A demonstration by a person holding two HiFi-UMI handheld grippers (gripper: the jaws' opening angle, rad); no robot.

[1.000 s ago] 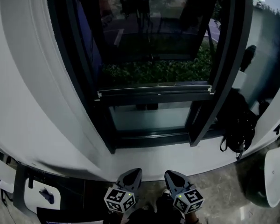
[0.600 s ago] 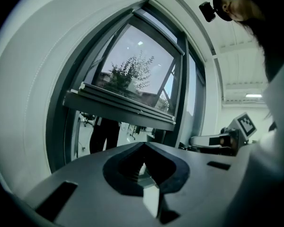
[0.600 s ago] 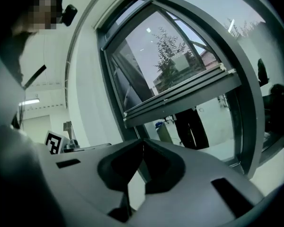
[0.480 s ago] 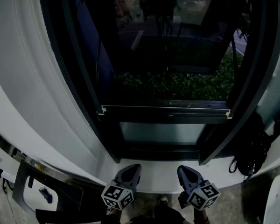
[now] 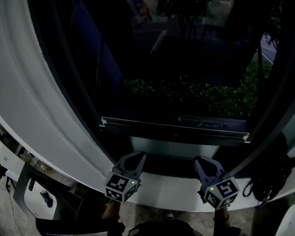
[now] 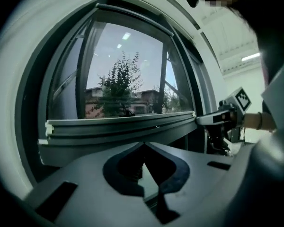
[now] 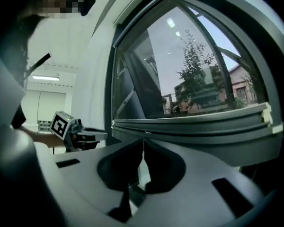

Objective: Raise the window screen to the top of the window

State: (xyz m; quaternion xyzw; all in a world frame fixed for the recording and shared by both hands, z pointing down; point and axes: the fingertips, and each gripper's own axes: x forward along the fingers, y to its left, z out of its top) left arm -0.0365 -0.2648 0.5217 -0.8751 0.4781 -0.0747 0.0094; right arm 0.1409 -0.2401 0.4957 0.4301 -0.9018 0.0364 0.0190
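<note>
Below the dark-framed window (image 5: 54, 58), a white sill (image 5: 172, 191) is curving across the bottom of the head view, and a broad white wall (image 5: 29, 112) is sweeping up along the left. The window screen (image 5: 174, 128) is sitting low in the opening, its pale bottom rail running level across the frame just above the lower glass pane. A green hedge (image 5: 196, 96) is showing through the dark glass above it. The left gripper (image 5: 139, 155) and the right gripper (image 5: 201, 160) are hovering side by side over the sill, both pointing at the window just under the rail and well apart from each other. The left gripper's fingers (image 6: 85, 178) are meeting tip to tip with nothing between them, and the right gripper's fingers (image 7: 203, 174) are likewise pressed together and holding nothing. A dark bag (image 5: 274, 175) is resting against the wall at the right end of the sill. Beyond the glass a tree (image 6: 118, 82) and a low building are standing under a pale sky, and a strip light (image 7: 45, 78) is glowing on the room's ceiling.
</note>
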